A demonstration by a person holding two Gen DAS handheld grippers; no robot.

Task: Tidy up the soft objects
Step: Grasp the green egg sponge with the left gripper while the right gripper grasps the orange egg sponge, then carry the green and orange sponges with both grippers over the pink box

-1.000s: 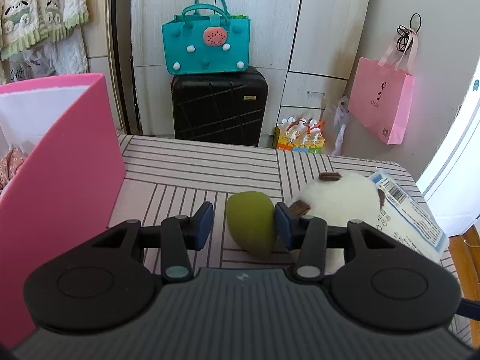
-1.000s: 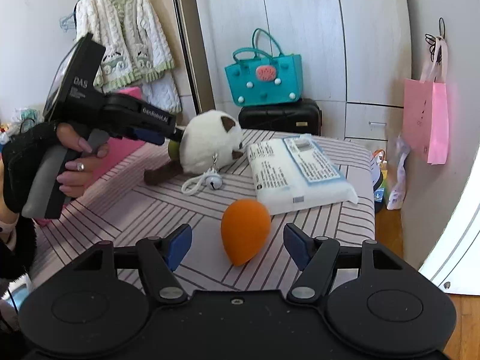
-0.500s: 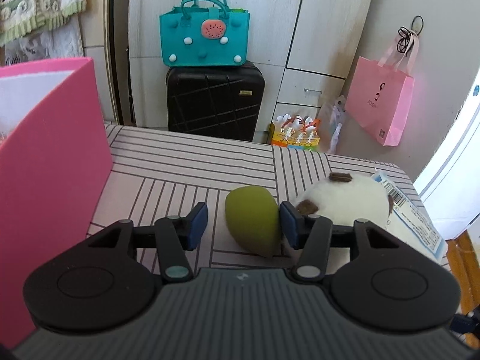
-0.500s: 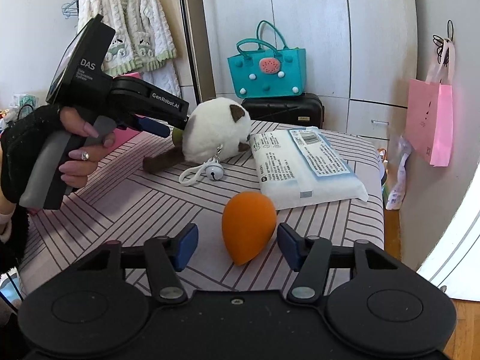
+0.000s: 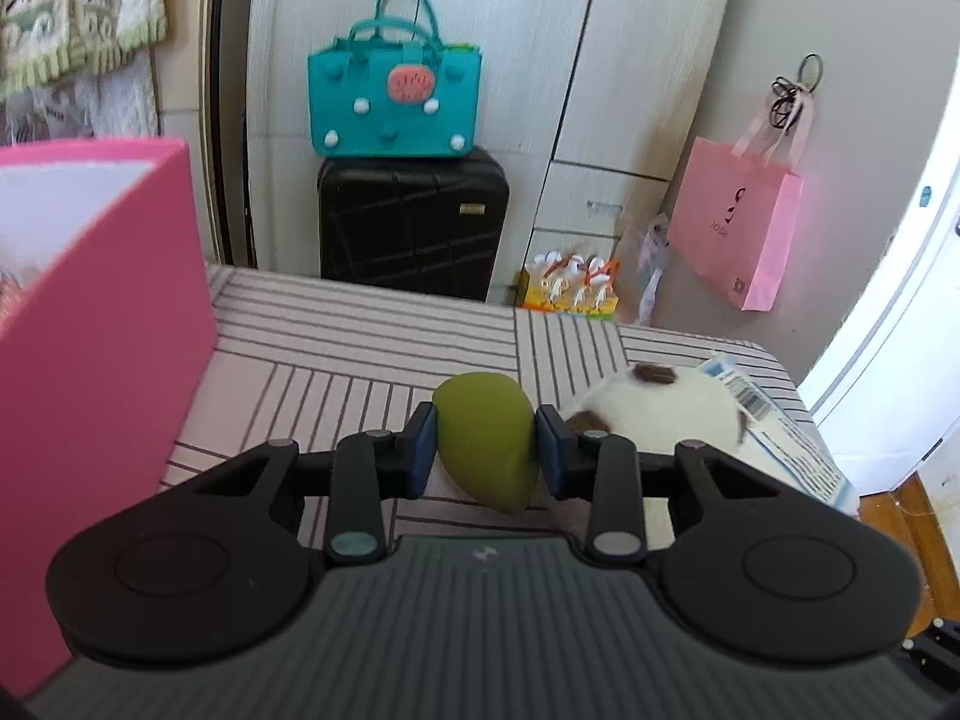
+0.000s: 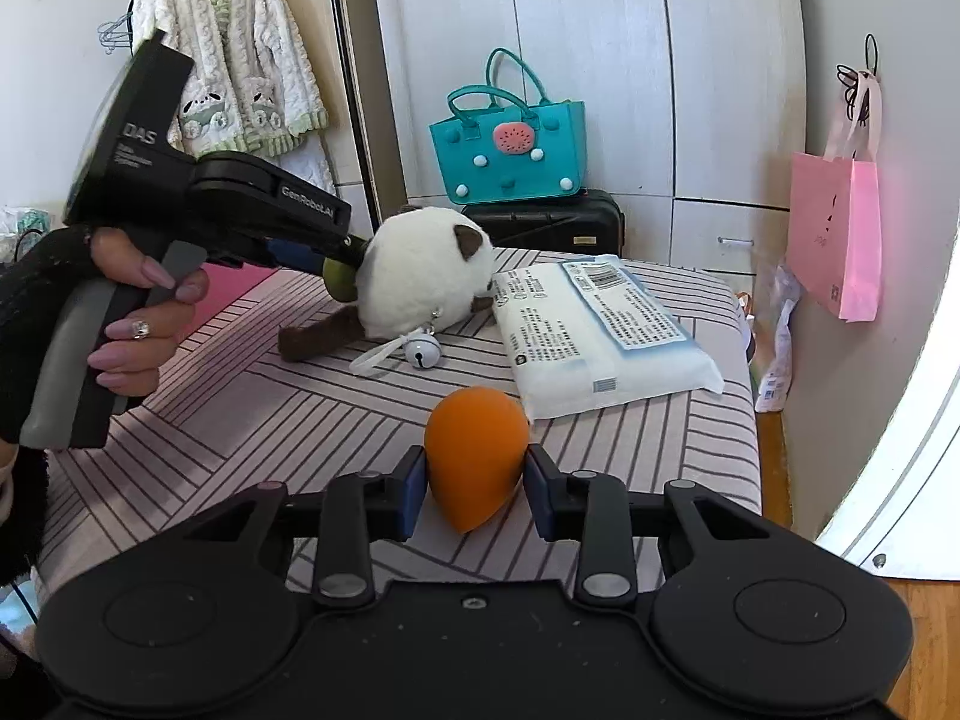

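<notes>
My left gripper (image 5: 485, 453) is shut on a green egg-shaped sponge (image 5: 485, 438), just above the striped table. The sponge also shows in the right wrist view (image 6: 337, 279), behind the white plush cat (image 6: 420, 273). My right gripper (image 6: 474, 489) is shut on an orange egg-shaped sponge (image 6: 475, 453) near the table's front. The plush cat (image 5: 654, 414) lies right of the green sponge, touching the right finger. A pink box (image 5: 90, 324) stands at the left.
A white wipes pack (image 6: 600, 330) lies right of the plush cat, and its corner shows in the left wrist view (image 5: 780, 438). A bell (image 6: 421, 353) hangs from the plush. Beyond the striped table (image 5: 360, 336) stand a black suitcase (image 5: 414, 222) and a teal bag (image 5: 393, 99).
Both grippers have closed: the left on the green sponge, the right on the orange sponge. The left gripper has shifted slightly right, away from the pink box.
</notes>
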